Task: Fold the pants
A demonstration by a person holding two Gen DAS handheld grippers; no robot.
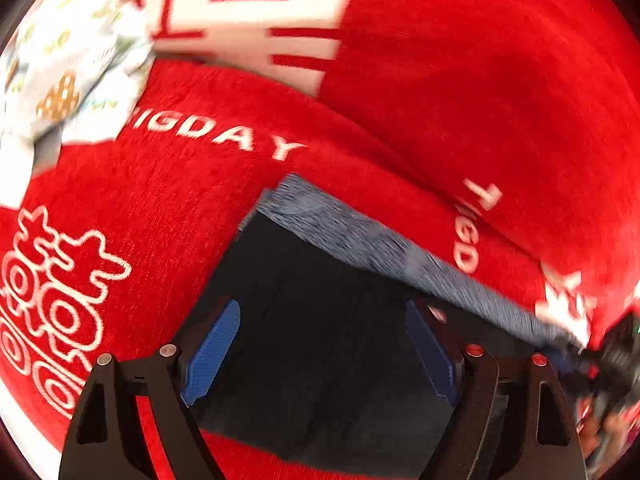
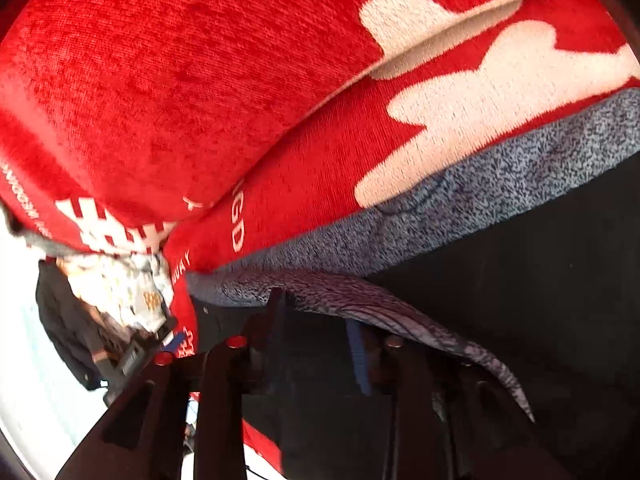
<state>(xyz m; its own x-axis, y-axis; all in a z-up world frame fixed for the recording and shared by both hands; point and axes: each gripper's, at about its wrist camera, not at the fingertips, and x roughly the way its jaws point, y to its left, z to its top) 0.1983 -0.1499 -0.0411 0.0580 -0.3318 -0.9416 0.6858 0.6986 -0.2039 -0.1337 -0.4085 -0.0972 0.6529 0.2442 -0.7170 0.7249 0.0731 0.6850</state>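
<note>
The pants (image 1: 320, 360) lie dark and flat on a red blanket (image 1: 180, 208) printed with white lettering, and their grey speckled waistband (image 1: 400, 248) runs from about 11 o'clock to 4 o'clock across the left wrist view. That flat spread looks deliberate: a smooth garment on a soft surface folds cleanly, so the work seems to be at an early fold rather than near the end.

The left gripper (image 1: 320, 360) hovers low over the dark cloth, pointing toward 12 o'clock, its 2 blue pads (image 1: 212, 356) spread wide with nothing between them. It appears poised to take an edge, not yet holding one.

The right gripper (image 2: 316, 344) sits tight against the waistband (image 2: 460, 216), angled up toward 12 o'clock from beneath a lifted flap of the grey band (image 2: 400, 312) that drapes over its right finger toward 4 o'clock. Its fingers stand fairly close together, but whether they pinch the cloth cannot be told; the tips are lost in shadow.

A pale patterned cloth (image 1: 68, 72) lies at 10 o'clock in the left view, well apart from the pants.
</note>
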